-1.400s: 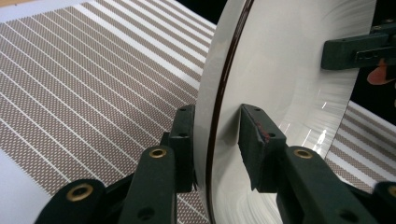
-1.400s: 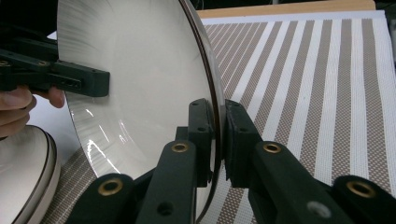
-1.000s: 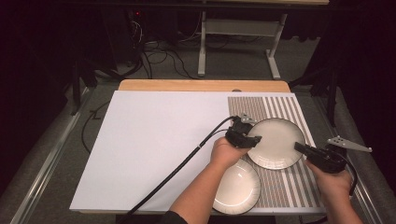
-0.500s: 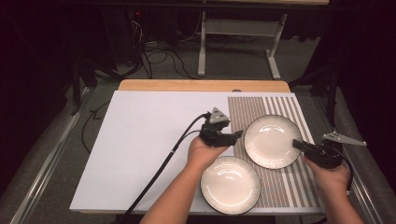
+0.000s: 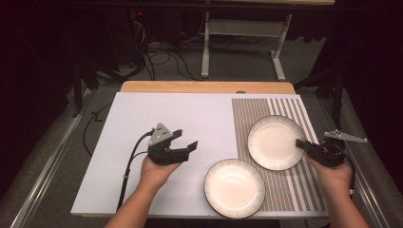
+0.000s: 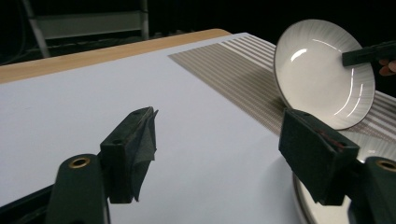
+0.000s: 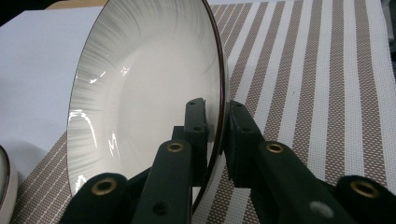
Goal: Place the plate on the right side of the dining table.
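White board covers the table (image 5: 157, 118), with a striped mat (image 5: 285, 107) at its three o'clock side. The far plate (image 5: 274, 141) is pinched by its rim in the right gripper (image 5: 304, 144) and tilted; it should be lifted level. The left gripper (image 5: 185, 141), jaws just opening, holds nothing. The near plate (image 5: 234, 187) lies close at seven o'clock; open board lies at nine.

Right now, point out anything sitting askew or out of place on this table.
One plate is tipped up on edge rather than lying flat: the right tongs pinch its rim over the striped mat. The other plate lies flat, straddling the mat's edge. No spill or damage shows.
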